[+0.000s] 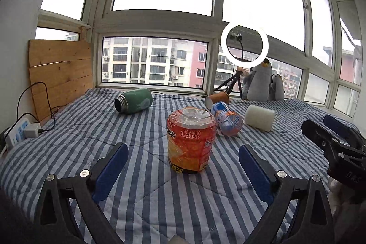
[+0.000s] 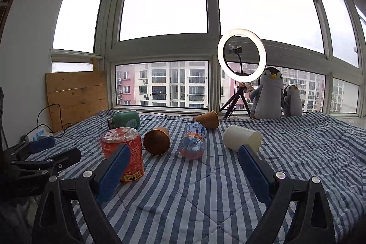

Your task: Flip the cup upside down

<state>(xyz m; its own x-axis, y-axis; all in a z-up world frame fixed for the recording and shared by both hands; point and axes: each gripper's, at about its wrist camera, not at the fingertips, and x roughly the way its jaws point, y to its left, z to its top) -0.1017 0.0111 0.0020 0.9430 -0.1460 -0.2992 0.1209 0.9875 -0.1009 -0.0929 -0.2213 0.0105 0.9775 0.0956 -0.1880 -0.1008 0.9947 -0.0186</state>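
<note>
Orange-labelled cup (image 1: 191,141) stands inverted on the striped quilt (image 1: 141,205), centred between and ahead of the left gripper (image 1: 183,166) fingers. Left gripper: spread, holding nothing. Right gripper (image 2: 183,166): spread, holding nothing; the cup sits behind its left finger (image 2: 113,172).

Left gripper (image 1: 183,164): jaws spread wide, blue pads (image 1: 112,172) facing each other, nothing between them in contact, held low and roughly level, pointing forward. Right gripper (image 2: 183,166): same wide spread, blue pads (image 2: 254,172) clear of any contact, also low and level. The two sit side by side, each visible at the edge of the other's view, the right gripper's black frame at the left camera's right margin.
</note>
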